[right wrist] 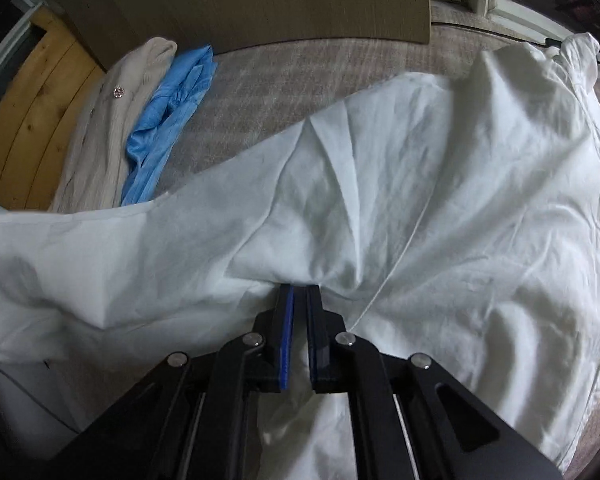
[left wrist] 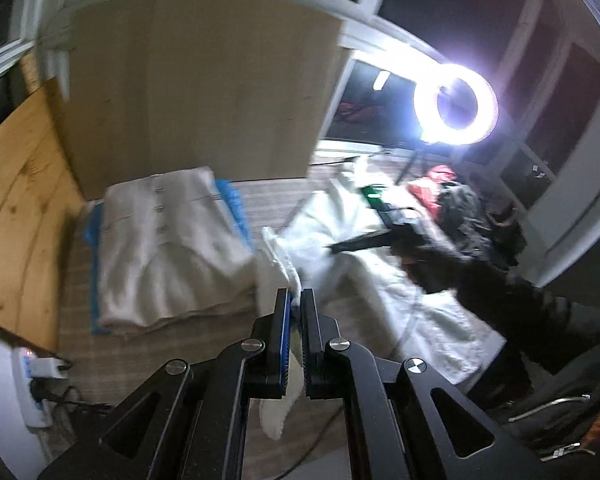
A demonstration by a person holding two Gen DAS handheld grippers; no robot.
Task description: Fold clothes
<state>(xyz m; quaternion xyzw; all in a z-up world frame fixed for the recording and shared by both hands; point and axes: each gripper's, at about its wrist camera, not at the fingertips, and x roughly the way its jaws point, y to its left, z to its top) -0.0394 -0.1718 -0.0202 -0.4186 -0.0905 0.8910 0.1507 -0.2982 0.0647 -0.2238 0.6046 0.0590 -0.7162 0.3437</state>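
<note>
Pinching white shirt [right wrist: 400, 168] edge | left claw [left wrist: 296, 294] | right claw [right wrist: 300, 290]

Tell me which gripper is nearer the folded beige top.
Left. The left gripper, shut on a white shirt edge, is just beside the beige top. The right gripper grips the shirt farther off, across the carpet.

Both wrist views look down closely, sharing the white garment [right wrist: 420, 184]
</note>
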